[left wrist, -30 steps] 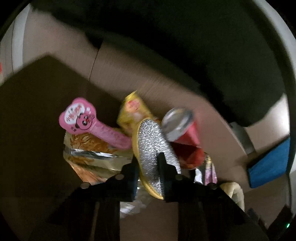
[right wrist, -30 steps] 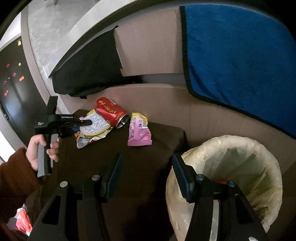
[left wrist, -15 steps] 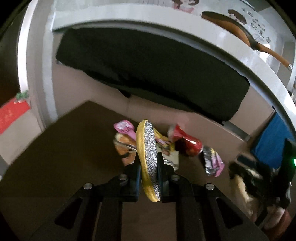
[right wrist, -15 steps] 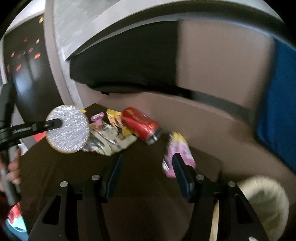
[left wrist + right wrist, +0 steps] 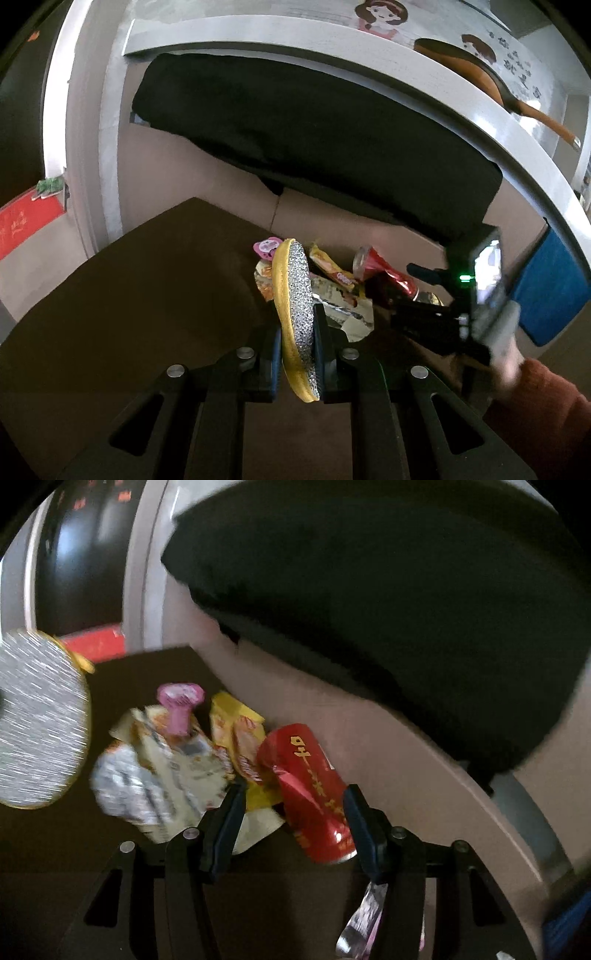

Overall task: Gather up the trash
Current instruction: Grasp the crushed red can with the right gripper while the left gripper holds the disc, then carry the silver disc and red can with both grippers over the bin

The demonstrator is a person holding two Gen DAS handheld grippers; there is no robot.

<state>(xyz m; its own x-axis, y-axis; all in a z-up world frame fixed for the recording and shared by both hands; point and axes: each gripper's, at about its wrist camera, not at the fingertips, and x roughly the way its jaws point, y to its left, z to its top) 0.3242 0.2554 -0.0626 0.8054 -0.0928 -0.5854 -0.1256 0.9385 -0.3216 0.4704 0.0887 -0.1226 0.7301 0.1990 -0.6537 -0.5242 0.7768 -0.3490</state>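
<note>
Centrally, red can point(image 5: 314, 794) between right gripper point(image 5: 293, 823) fingers; wrappers point(image 5: 166, 771) crowding beside

Black cloth point(image 5: 314, 136) draped over ledge; blue towel point(image 5: 550, 291); orange pan point(image 5: 480, 74) above.

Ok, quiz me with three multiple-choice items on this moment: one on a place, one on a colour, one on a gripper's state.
1. The crushed red drink can lies:
A. between the right hand-held gripper's open fingers
B. in a bin
C. on the blue cloth

2. The rim of the round silver glitter disc is:
A. green
B. yellow
C. black

3. The left hand-held gripper is:
A. open and bare
B. shut on the can
C. shut on the disc

Answers: 1 A, the fingers flank the can on the dark brown tabletop; 2 B, the yellow edge shows; 3 C, both pads press the disc.
</note>
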